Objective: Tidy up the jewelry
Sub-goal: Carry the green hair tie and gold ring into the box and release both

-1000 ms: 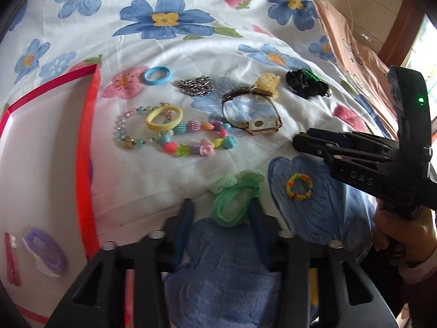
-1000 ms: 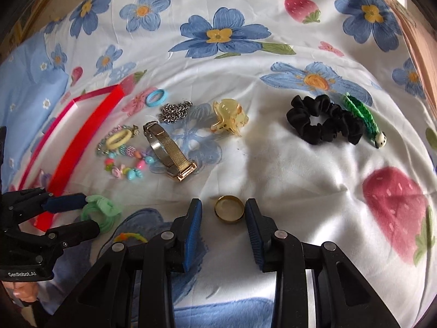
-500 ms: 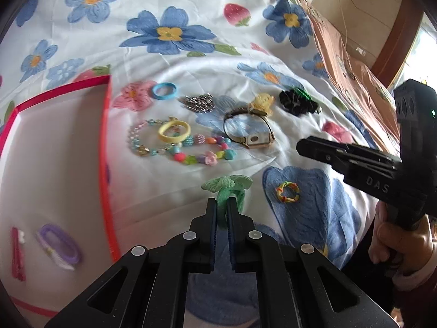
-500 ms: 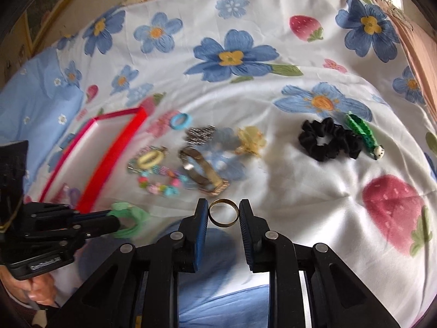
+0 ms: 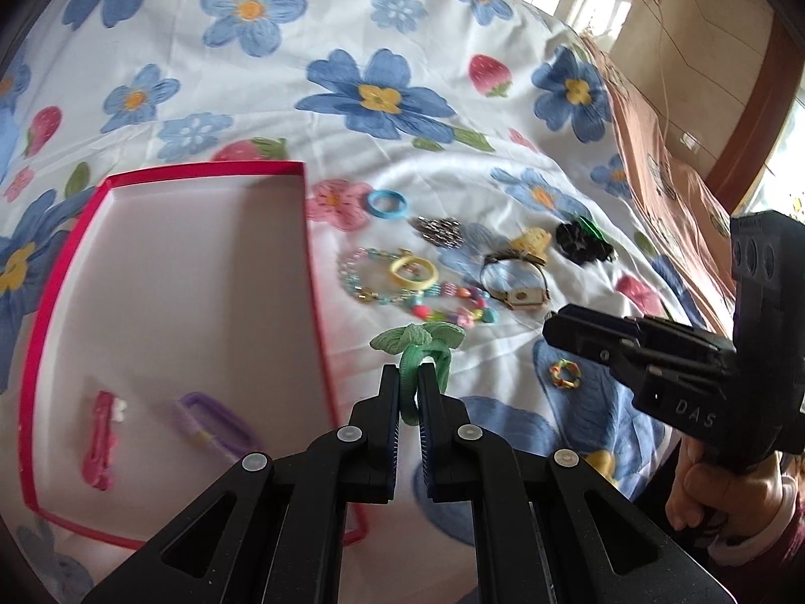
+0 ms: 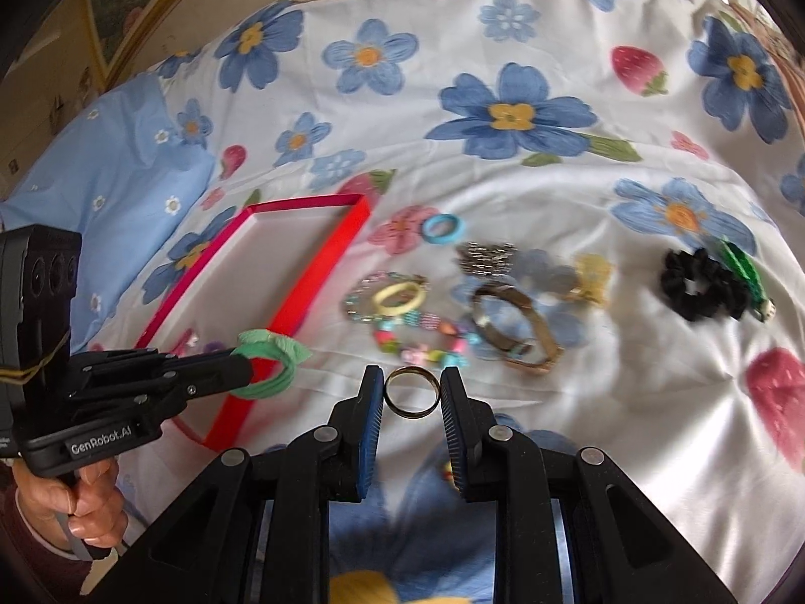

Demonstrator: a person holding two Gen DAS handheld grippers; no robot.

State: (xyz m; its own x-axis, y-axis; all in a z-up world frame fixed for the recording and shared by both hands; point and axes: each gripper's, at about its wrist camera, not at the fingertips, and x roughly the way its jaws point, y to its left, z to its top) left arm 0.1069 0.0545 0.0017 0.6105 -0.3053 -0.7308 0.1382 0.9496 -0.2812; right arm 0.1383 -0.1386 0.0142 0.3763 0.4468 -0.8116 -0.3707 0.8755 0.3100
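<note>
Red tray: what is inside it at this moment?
Inside the red tray lie a pink hair clip and a purple hair tie. The left gripper covers its near right corner.

A flower-and-strawberry printed bedsheet (image 5: 352,35) covers the bed, with what looks like a light-blue pillow (image 6: 100,151) nearby.

Tray (image 5: 201,261) at frame left on the bed (image 5: 402,40), two hair clips (image 5: 103,438) inside lower left; bracelets (image 5: 412,287), watch (image 5: 513,282), scrunchie (image 5: 581,244) right of it

Green bow hair tie (image 5: 420,352) clamped in left gripper (image 5: 408,382), raised beside red tray (image 5: 322,322) (two items inside). Gold ring (image 6: 411,391) held upright between right gripper (image 6: 411,392) pads.
</note>
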